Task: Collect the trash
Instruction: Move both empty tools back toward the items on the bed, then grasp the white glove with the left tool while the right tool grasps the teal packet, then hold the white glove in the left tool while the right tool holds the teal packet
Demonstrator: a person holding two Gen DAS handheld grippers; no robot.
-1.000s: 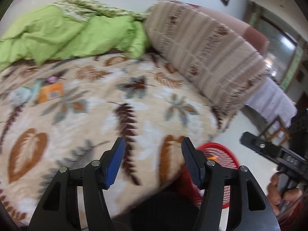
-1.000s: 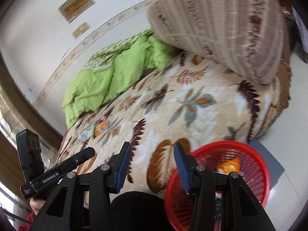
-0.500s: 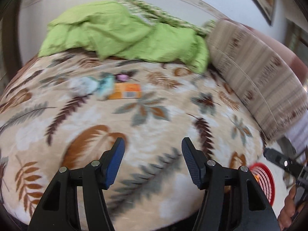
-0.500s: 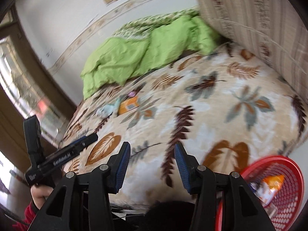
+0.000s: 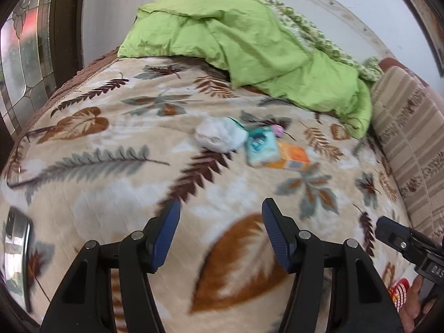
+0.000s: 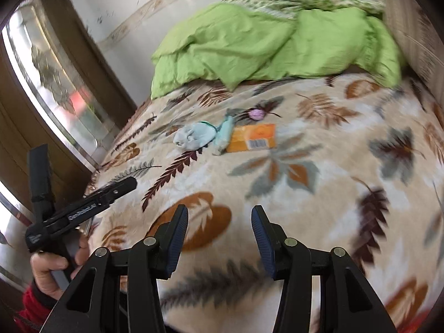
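Observation:
Trash lies in a cluster on the leaf-patterned bed blanket [image 5: 111,183]: a crumpled white wad [image 5: 219,137] [image 6: 193,137], a pale teal packet [image 5: 262,145] [image 6: 224,134], a flat orange wrapper [image 5: 294,156] [image 6: 254,137] and a small purple scrap [image 5: 278,130] [image 6: 256,114]. My left gripper [image 5: 220,233] is open and empty, well short of the cluster. My right gripper [image 6: 219,236] is open and empty, also short of it. A sliver of the red basket [image 5: 398,291] shows at the lower right of the left wrist view.
A crumpled green quilt [image 5: 249,47] [image 6: 266,44] lies at the back of the bed. A striped beige bolster [image 5: 410,138] runs along the right side. A glass-panelled door [image 6: 50,91] stands to the left of the bed.
Both grippers have swung left, away from the red basket and toward the middle of the bed. The trash cluster has come nearer and more central. Both stay open and empty.

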